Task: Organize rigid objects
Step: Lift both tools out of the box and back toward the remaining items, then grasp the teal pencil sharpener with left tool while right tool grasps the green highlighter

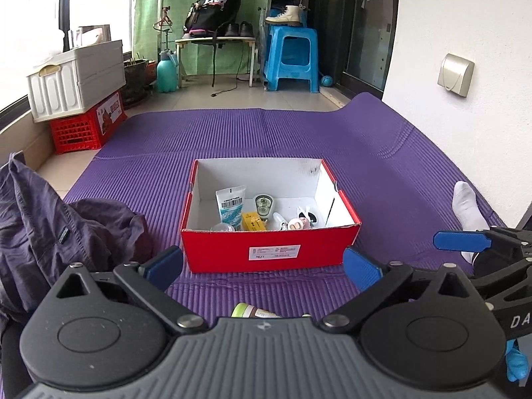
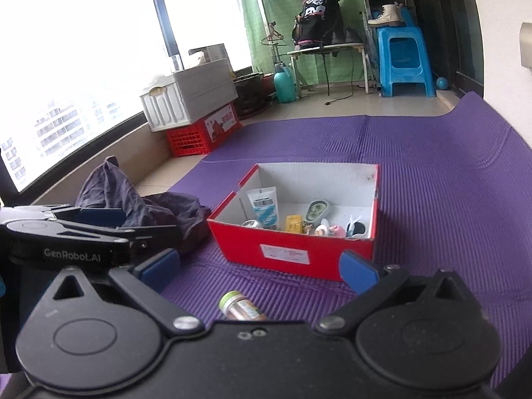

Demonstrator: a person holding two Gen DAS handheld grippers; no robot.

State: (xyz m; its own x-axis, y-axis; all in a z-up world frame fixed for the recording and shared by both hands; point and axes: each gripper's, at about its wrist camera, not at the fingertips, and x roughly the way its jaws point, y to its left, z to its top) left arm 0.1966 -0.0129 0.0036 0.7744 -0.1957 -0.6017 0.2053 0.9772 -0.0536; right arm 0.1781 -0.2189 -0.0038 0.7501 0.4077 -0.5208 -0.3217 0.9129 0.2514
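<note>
While both sets of fingers stood wide and empty, the small bottle lay low-centre, outside the red box; grasping it seemed next.

— What carries everything here?
— A purple ribbed mat spread over the tiled floor.
— And what lies directly on the mat?
— A red open box near the middle, a crumpled dark garment to its left, and a small green-capped bottle lying on its side in front of the box.
— Anything on the bare floor?
— A red crate at the mat's left edge, and a blue stool farther back.
</note>
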